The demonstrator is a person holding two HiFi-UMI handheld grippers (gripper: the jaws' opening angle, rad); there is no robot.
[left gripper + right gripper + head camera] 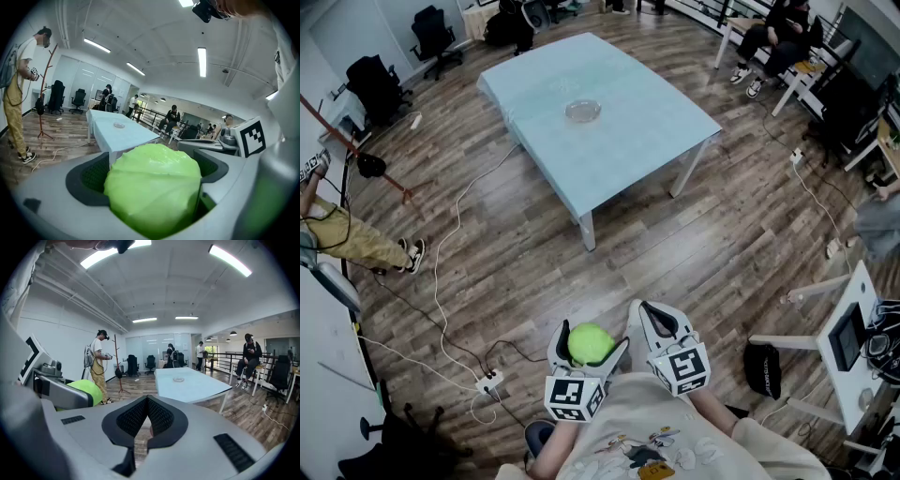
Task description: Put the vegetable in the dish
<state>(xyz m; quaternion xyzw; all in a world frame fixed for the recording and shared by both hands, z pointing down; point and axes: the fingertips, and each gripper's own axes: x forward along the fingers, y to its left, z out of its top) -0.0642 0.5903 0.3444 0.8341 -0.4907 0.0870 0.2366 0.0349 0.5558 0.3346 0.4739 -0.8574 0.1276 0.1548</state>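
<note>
Cabbage [152, 187], round and pale green, sits clamped in the left gripper [589, 339]; right gripper [643, 307] is closed, empty. Round, probably glass dish [582, 111] lies well ahead of both, on light-blue counter [628, 159].

One cabbage [590, 345], one dish [582, 112], two tools [591, 337] [651, 315].

A rectangular table [628, 98] covered in pale blue cloth stands on a wood-plank floor [694, 253], well ahead of the left gripper [589, 339] and the right gripper [649, 319]. One clear glass dish [582, 111] sits on the tabletop, near its middle. On the floor, a white cable [457, 208] trails from the table back to a white power strip [489, 381] near the left gripper's left side.
</note>
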